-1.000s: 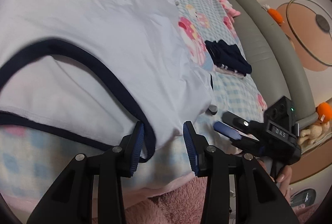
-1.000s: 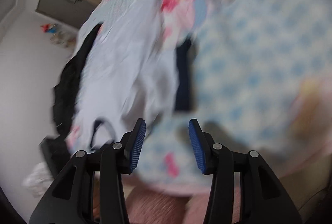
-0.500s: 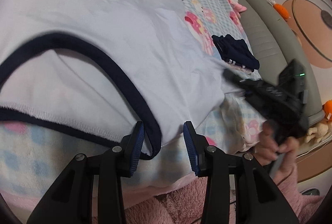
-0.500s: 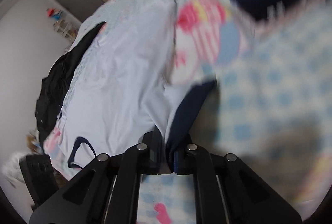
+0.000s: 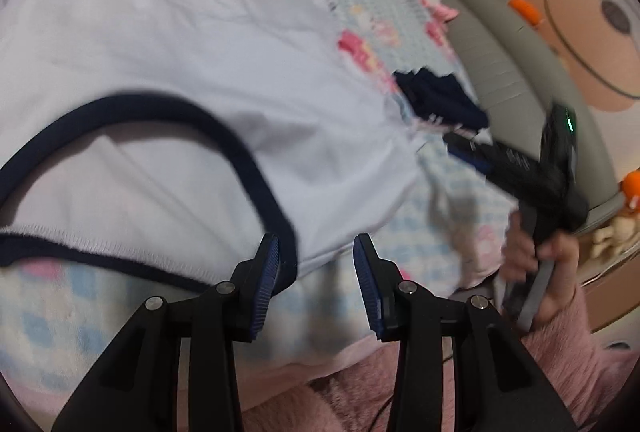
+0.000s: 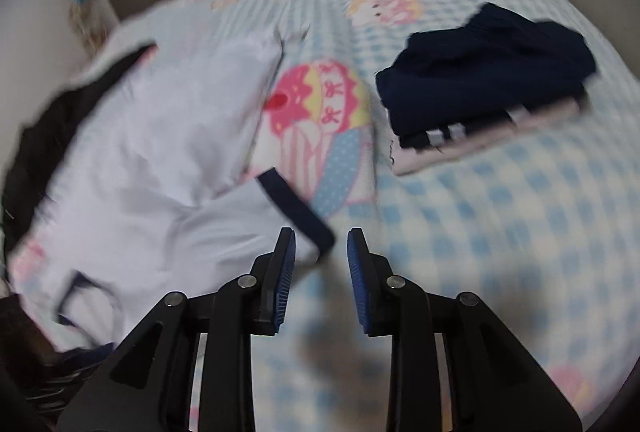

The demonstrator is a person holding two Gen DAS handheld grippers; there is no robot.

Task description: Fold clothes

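Observation:
A pale blue shirt with navy trim lies spread on the checked bed; it also shows in the right wrist view. My left gripper is open at the shirt's near edge, by the navy neckline. My right gripper is open and empty just behind the navy sleeve cuff. In the left wrist view the right gripper is raised at the right, held by a hand.
A folded stack of navy clothes lies on the blue checked blanket at the right. A black garment lies at the far left. A grey padded bed rail runs along the right.
My right gripper was shut on the sleeve cuff half a second ago; it has opened, let the cuff go and drawn back. The left gripper has stayed open and nearly still.

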